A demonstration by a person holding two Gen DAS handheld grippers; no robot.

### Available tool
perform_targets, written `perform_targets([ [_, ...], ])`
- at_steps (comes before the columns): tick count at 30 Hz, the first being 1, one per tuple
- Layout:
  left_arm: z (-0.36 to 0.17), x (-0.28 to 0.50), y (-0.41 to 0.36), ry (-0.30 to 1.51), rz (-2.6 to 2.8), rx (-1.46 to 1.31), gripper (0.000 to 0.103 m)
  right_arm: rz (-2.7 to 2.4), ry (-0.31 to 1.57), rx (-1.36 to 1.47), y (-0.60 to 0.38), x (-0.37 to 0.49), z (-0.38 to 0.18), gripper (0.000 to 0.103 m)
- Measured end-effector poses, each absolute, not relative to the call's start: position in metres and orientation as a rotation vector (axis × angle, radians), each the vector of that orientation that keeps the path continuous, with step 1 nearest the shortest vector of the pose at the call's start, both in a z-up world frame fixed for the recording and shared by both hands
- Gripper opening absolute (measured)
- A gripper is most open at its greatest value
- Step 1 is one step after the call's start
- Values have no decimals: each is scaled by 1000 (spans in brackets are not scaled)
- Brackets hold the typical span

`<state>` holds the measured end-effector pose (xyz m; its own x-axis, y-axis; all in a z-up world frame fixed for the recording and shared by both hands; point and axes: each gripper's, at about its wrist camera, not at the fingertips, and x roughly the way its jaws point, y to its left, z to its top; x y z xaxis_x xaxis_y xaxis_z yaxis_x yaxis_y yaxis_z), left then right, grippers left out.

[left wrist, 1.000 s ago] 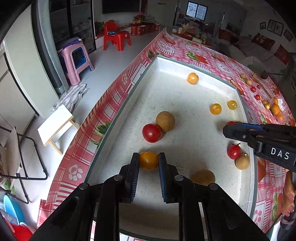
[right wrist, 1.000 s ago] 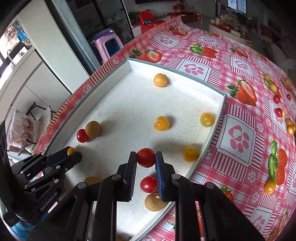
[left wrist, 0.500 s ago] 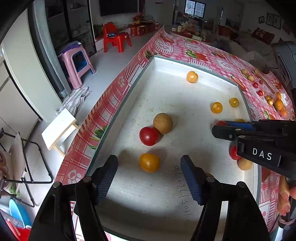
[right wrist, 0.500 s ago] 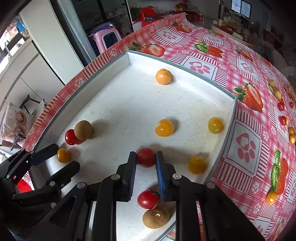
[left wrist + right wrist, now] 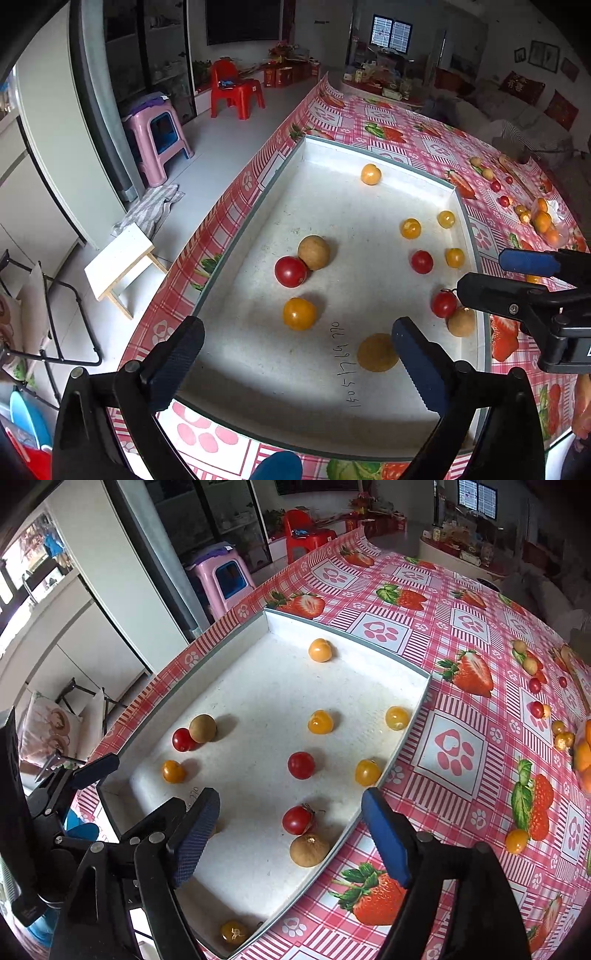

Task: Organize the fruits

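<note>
A white tray [image 5: 332, 155] [image 5: 347, 635] holds several small fruits. My left gripper [image 5: 295, 354] is open and empty above the tray's near end; an orange fruit [image 5: 299, 314] lies just beyond it, with a red tomato [image 5: 290, 271] and a brown fruit [image 5: 314, 252] farther on. My right gripper [image 5: 290, 830] is open and empty above a red tomato [image 5: 297, 820] and a brown fruit [image 5: 309, 850]. Another red tomato [image 5: 301, 765] [image 5: 422, 261] lies free in the tray beyond it. Each gripper shows in the other's view: the right [image 5: 524, 280], the left [image 5: 88, 771].
The tray sits on a table with a red strawberry-print cloth [image 5: 458, 753]. More small fruits [image 5: 532, 214] lie loose on the cloth at the far right. The table's left edge drops to the floor, where a pink stool [image 5: 159, 136] and a red chair [image 5: 236, 88] stand.
Both grippers opened. The left let go of the orange fruit, the right let go of the red tomato; both fruits now lie in the tray. Both grippers pulled back and up.
</note>
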<state>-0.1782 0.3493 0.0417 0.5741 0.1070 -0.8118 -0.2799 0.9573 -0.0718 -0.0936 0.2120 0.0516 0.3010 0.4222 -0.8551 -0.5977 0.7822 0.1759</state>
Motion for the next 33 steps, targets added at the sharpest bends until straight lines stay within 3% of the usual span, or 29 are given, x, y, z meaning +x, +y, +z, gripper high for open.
perform_targets([
  [3, 43, -183, 346, 948, 226, -210, 102, 662, 1067, -200, 205, -100, 57, 87],
  [6, 44, -186, 341, 960, 249, -190, 102, 646, 1071, -202, 196, -106, 61, 103],
  [33, 78, -199, 308, 930, 281, -123, 102, 590, 998, -221, 168, -135, 87, 103],
])
